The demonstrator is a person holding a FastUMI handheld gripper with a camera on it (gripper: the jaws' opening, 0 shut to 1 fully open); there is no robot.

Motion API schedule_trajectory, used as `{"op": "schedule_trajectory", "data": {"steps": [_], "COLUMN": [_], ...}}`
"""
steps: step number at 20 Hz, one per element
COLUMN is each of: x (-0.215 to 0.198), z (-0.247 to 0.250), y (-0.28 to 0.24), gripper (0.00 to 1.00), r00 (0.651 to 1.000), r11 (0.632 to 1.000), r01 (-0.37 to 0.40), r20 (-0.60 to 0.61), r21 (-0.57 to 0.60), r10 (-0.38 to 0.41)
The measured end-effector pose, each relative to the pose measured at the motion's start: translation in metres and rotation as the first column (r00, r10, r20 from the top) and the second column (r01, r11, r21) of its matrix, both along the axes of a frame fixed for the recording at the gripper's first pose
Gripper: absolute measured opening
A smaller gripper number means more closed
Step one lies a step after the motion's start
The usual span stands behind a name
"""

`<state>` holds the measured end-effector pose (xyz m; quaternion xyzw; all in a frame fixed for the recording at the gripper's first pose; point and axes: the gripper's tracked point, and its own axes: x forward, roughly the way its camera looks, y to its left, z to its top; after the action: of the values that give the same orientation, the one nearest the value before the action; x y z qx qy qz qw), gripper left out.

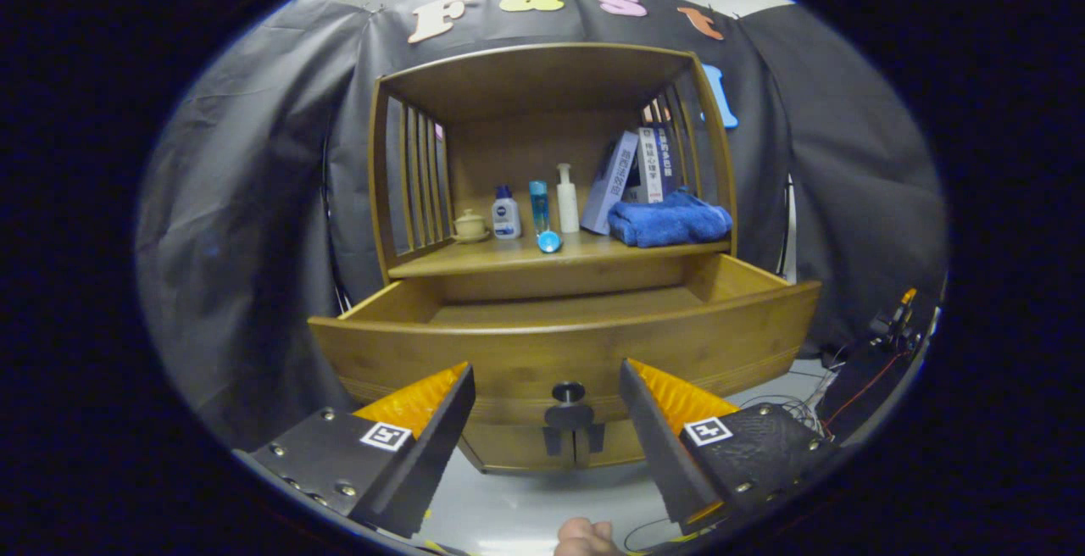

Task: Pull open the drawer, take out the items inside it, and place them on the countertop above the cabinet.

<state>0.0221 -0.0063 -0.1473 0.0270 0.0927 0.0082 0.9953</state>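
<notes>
Drawer (564, 344) looks pulled out with your gripper (547, 408) fingers spread wide, holding nothing, either side of the knob (568, 392), so reaching in blind could clip that front edge.

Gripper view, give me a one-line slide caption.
Open gripper faces the pulled-out drawer and its knob; bottles and blue towel sit on the countertop.

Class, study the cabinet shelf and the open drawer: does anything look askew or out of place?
The blue tube stands cap-down, its cap overhanging the shelf edge. The boxes lean. The drawer is open; the hand-held gripper is open before its knob.
</notes>
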Motion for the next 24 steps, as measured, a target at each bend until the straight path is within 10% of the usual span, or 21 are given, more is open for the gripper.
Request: {"op": "schedule_trajectory", "data": {"steps": [24], "x": [0.077], "z": [-0.053], "y": [0.006], "gripper": [0.98], "r00": [0.997], "r11": [0.998], "r01": [0.006], "r20": [-0.078], "r21": [0.059], "r10": [-0.002]}}
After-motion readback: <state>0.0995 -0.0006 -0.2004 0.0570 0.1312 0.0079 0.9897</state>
